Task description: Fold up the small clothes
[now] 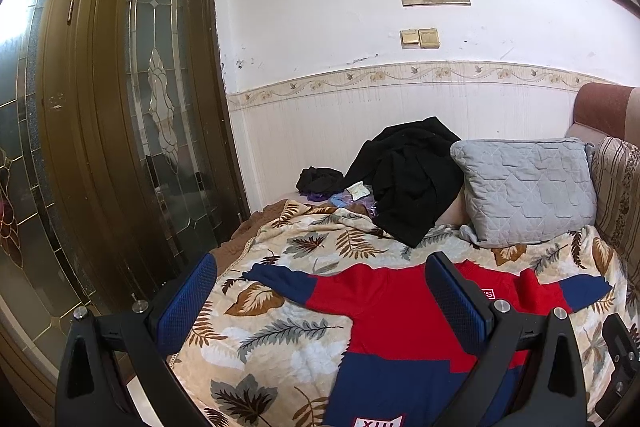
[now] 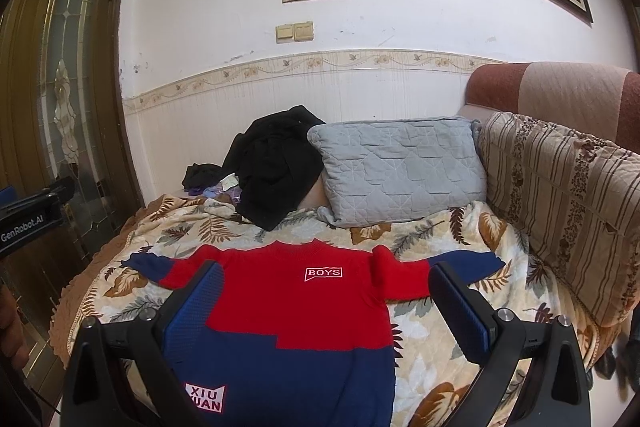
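A small red and navy sweater [image 2: 292,307] lies flat on the leaf-print blanket [image 2: 440,239], front up, sleeves spread to both sides, with a white "BOYS" label on the chest. In the left wrist view the same sweater [image 1: 380,311] fills the lower middle. My left gripper [image 1: 320,267] hovers open above the sweater's left side, nothing between its blue pads. My right gripper [image 2: 326,273] is open too, held over the sweater's body, its fingers straddling the chest. The left gripper's black body [image 2: 28,215] shows at the left edge of the right wrist view.
A grey quilted pillow [image 2: 400,171] and a heap of black clothes [image 2: 276,163] lie at the far end of the sofa. A striped back cushion [image 2: 560,207] runs along the right. A brown glazed door [image 1: 120,107] stands at the left.
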### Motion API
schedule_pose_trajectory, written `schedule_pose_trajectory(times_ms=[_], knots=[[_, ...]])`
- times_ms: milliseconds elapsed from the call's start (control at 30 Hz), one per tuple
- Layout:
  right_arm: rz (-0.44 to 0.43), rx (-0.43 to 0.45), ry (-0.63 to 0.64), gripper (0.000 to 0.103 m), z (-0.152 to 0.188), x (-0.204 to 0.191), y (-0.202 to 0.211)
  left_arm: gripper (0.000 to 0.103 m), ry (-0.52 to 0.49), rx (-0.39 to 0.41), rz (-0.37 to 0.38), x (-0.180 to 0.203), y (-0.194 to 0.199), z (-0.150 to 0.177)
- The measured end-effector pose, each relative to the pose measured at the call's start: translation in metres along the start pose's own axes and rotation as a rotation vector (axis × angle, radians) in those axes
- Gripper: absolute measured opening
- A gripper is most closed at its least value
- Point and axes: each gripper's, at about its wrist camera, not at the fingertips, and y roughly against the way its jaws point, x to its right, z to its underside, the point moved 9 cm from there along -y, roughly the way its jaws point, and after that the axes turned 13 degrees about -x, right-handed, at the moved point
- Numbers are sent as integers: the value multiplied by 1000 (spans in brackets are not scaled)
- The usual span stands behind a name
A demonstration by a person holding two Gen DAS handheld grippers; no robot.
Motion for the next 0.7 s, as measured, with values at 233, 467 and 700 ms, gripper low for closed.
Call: schedule_pose_trajectory(times_ms=[233,467,700], knots=[[-6,-8,0,103,2,1,-5,103,9,2,-3,-6,0,2],[-15,-19,18,103,3,-11,-10,103,46,-6,-29,-25,-6,2],[-12,-36,21,103,3,-16,-14,103,35,-40,-30,-28,-14,7]])
